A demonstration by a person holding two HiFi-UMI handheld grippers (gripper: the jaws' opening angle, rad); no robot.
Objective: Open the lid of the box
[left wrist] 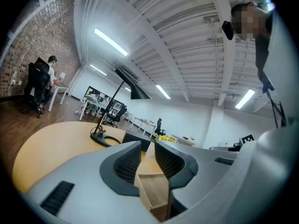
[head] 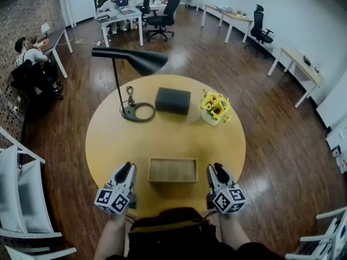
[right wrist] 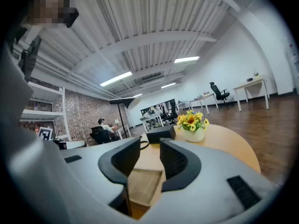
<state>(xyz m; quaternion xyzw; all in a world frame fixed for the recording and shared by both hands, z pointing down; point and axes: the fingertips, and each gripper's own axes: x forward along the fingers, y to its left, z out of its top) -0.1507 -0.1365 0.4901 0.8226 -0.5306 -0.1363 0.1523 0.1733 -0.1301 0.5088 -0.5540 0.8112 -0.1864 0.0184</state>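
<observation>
A shallow wooden box (head: pixel 172 170) with a raised rim lies near the front edge of the round table (head: pixel 108 145). My left gripper (head: pixel 126 168) hovers just left of it, jaws nearly together with nothing between them. My right gripper (head: pixel 218 169) sits just right of the box, jaws apart and empty. In the left gripper view the left gripper (left wrist: pixel 147 153) points over the wooden box's (left wrist: pixel 156 195) corner. The right gripper view has the right gripper (right wrist: pixel 150 153) above the wooden box's (right wrist: pixel 142 185) other end. Neither gripper touches it. A closed black box (head: pixel 173 101) stands farther back.
A black desk lamp (head: pixel 138 112) stands at the table's back left, its cord coiled by the base. A white pot of yellow flowers (head: pixel 216 107) is at the back right. Desks, office chairs and seated people fill the room beyond.
</observation>
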